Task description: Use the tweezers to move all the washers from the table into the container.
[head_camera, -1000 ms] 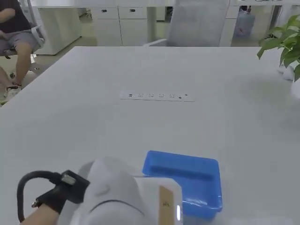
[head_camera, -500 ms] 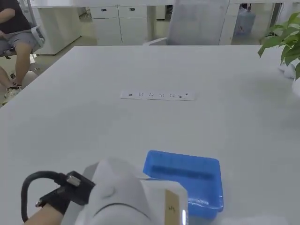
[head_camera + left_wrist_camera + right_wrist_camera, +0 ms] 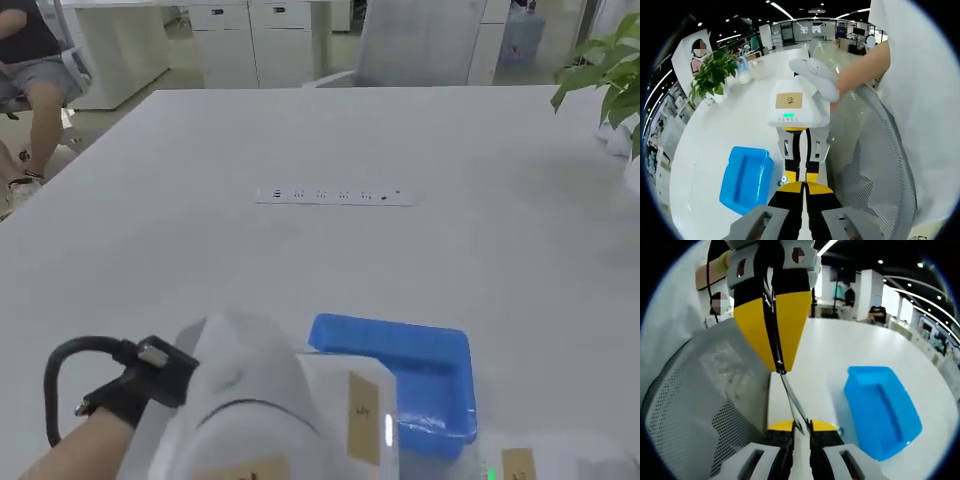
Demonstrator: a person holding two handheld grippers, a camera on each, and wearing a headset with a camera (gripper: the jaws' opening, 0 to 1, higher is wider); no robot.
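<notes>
The left gripper (image 3: 777, 365) was clamped on thin metal tweezers (image 3: 790, 396). The right gripper (image 3: 801, 436) flanked their pointed tips, its grip uncertain. A tiny ring-shaped washer (image 3: 783, 178) lay just beside it, toward the smooth blue rectangular container (image 3: 882, 410).

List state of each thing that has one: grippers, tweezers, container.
left gripper: shut on the tweezers, clamped between its yellow jaws.
right gripper: jaws close together at the tweezers' tip; whether they grip it is unclear.
tweezers: off the table, spanning from the left gripper to the right gripper.
container: upright on the table, open top, no washers visible inside.
</notes>
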